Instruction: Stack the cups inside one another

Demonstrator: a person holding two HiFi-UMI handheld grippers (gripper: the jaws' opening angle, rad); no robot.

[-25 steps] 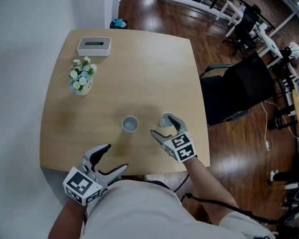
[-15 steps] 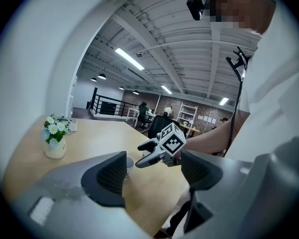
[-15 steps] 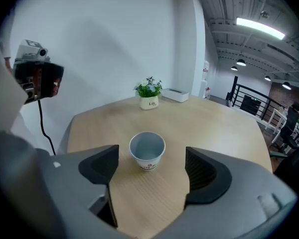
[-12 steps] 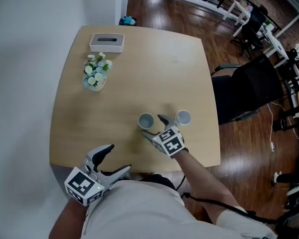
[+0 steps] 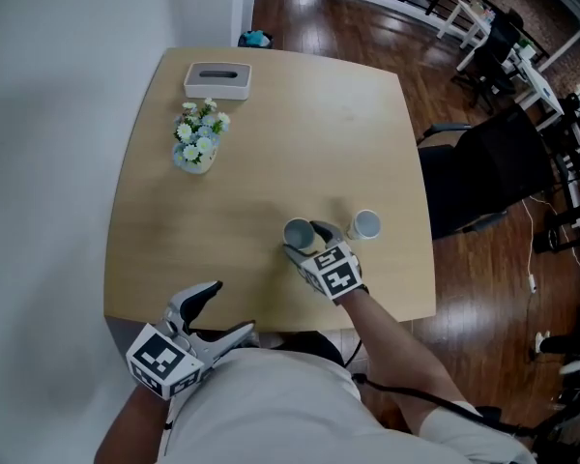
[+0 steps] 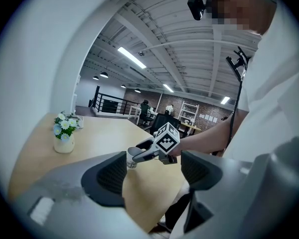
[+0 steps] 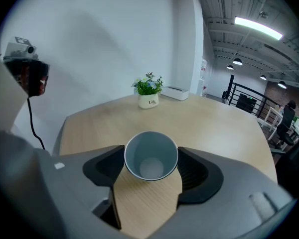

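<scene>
At the near edge of a pale wooden table [image 5: 271,133], the right gripper [image 5: 305,240] brackets an upright grey paper cup [image 7: 150,156] between parted jaws; the left gripper [image 5: 227,309] gapes empty, well apart.

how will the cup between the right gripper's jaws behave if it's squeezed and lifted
Likely light: the cup looks thin-walled and empty. Probably soft, so a hard squeeze from the right gripper could dent its rim. It narrows toward the base, so a sideways nudge may tip it rather than slide it.
</scene>
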